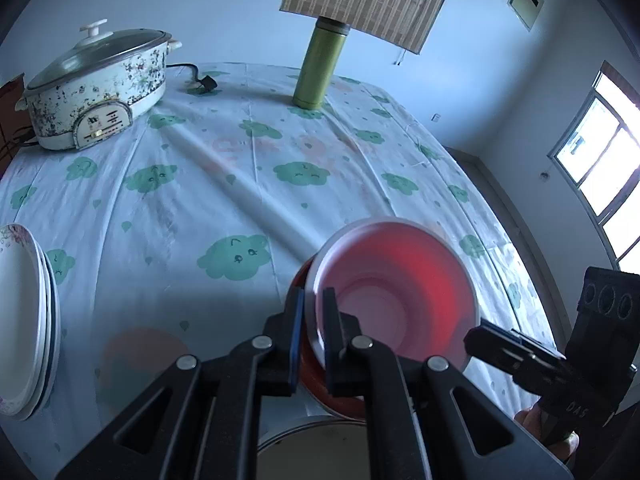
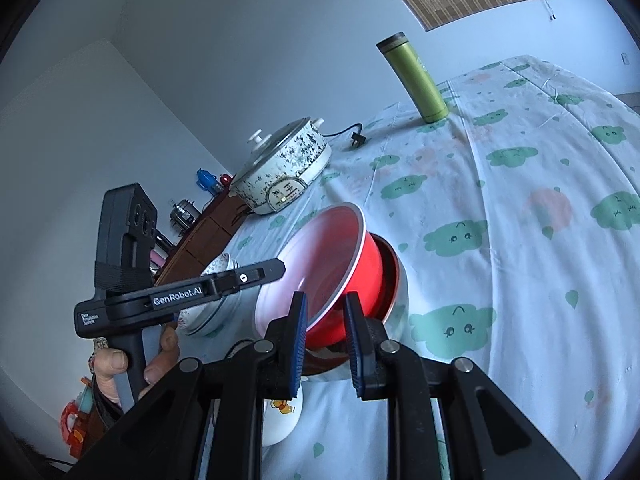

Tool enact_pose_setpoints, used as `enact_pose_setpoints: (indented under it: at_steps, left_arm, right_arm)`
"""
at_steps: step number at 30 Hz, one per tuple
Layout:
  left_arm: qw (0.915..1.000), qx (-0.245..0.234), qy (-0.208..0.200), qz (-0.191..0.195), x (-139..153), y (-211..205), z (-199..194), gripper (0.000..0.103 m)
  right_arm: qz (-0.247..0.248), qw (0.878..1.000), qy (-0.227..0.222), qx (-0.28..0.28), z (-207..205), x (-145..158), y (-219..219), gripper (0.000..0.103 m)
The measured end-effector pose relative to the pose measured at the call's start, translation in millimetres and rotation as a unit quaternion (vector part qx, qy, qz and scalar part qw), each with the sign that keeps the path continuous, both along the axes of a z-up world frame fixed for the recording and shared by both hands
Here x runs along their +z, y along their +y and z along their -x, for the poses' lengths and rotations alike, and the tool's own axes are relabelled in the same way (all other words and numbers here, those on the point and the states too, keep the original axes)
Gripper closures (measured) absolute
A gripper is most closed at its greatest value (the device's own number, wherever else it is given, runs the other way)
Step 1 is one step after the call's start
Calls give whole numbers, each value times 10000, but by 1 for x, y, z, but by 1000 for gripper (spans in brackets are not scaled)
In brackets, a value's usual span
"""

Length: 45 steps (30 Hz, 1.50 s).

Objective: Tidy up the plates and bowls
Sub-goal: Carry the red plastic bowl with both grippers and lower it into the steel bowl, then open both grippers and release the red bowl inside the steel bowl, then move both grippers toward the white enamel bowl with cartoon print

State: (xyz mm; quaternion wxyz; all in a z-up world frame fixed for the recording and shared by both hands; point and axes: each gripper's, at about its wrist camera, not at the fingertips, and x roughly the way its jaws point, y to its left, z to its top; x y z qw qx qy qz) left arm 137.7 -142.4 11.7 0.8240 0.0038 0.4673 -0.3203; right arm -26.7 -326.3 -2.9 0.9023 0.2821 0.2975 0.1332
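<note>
Black jaws fill both wrist views, both clamped on one red bowl (image 1: 400, 292) (white inside, tilted). Left gripper (image 1: 313, 336) is shut tight on the near rim, one pad inside, one outside. Right gripper (image 2: 326, 320) is nearly closed too, pinching the rim from the opposite side.

Red bowl sits half in a second red bowl (image 2: 390, 268), which itself rests in a steel bowl (image 2: 400, 304) at the table's near edge. Stack of plates (image 1: 28, 320) lies well to the left on the tablecloth (image 1: 240, 168). Small white bowl (image 2: 280, 420) with a cartoon print sits just beside the stack, under the right gripper.

Step, judged: nesting the red bowl into the stack, close to seated but still cocked to one side. Next move likely calls for levelling the rim so it drops flush, then letting go with both grippers (releasing while it is tilted risks it rocking or sliding out).

Pose: left gripper points steeply down at the bowl; right one comes in at a shallower angle. In the right view a hand (image 2: 120, 372) wraps the left gripper's handle.

Cooker (image 1: 96, 88) and green flask (image 1: 320, 64) stand far back, clear of the work.
</note>
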Motion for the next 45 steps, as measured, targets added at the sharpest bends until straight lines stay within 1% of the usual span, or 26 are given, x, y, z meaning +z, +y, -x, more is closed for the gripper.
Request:
enact_pose_setpoints:
  at_steps: [5,7,11,17,21,23,24,25,26,27,29,30,32,33,34,35,36,37,38,40,42,45]
  left_arm:
    - [10000,-25,7,-54,-2,-1,1,97]
    - [9999,-47,31,-129,-5,-4,2,97]
    - [9997,-48,47,-245,-11,-7,2,97]
    - [9996,-55,-35,-289,-10,-7,3,97]
    - [9994,-58,-99,-319,-9,-7,5,97]
    - [9993,-64,-156,-328,-7,-7,7,97]
    - [9992,-59,-192,-334,-6,-7,8,97]
    - [9992,-54,-218,-336,-5,-6,8,97]
    - [9991,-52,-251,-336,-4,-6,10,97]
    - [9990,-47,-296,-336,-2,-5,11,97]
    - [9987,-11,-406,-313,3,-3,13,97]
    - [9983,16,-510,-287,7,0,15,96]
    - [9976,45,-652,-212,14,5,18,89]
    - [9975,54,-689,-168,16,7,19,79]
    - [9971,79,-747,-114,18,10,21,66]
    - [9963,121,-844,-87,21,13,24,60]
    - [9954,157,-940,-95,21,15,26,50]
    - [9935,208,-1112,-143,22,16,29,47]
    - [9909,264,-1299,-233,23,17,33,46]
    - [9873,333,-1509,-374,22,19,38,42]
    - [9871,339,-1529,-342,20,23,39,36]
    - [9890,403,-1396,-283,13,30,37,36]
  right_arm:
    - [70,9999,134,5,-3,-5,2,82]
    - [60,9998,181,-25,-4,-6,0,80]
    - [62,9998,208,-45,-4,-7,-2,80]
    - [58,9997,232,-42,-5,-8,-2,78]
    - [253,9994,232,-59,-5,-7,1,77]
    - [275,9994,196,-51,-4,-5,2,72]
    - [266,9995,162,-41,-3,-5,2,60]
    - [289,9994,154,-66,-3,-3,2,41]
    - [327,9993,126,-109,-2,-2,2,33]
    - [366,9992,73,-153,0,0,2,29]
    - [474,9983,-61,-329,4,4,0,29]
    - [518,9977,-103,-424,5,6,-2,29]
    - [544,9968,-164,-554,7,7,-7,29]
    - [488,9969,-184,-585,8,7,-10,29]
    - [432,9970,-201,-616,8,7,-12,29]
    - [404,9968,-207,-652,8,7,-14,29]
    - [407,9966,-201,-690,8,6,-15,29]
    - [413,9963,-195,-722,8,6,-16,29]
    - [418,9962,-197,-743,7,6,-16,29]
    - [456,9956,-216,-788,7,6,-16,29]
    - [538,9947,-213,-850,8,7,-15,29]
    - [559,9944,-211,-871,9,6,-16,29]
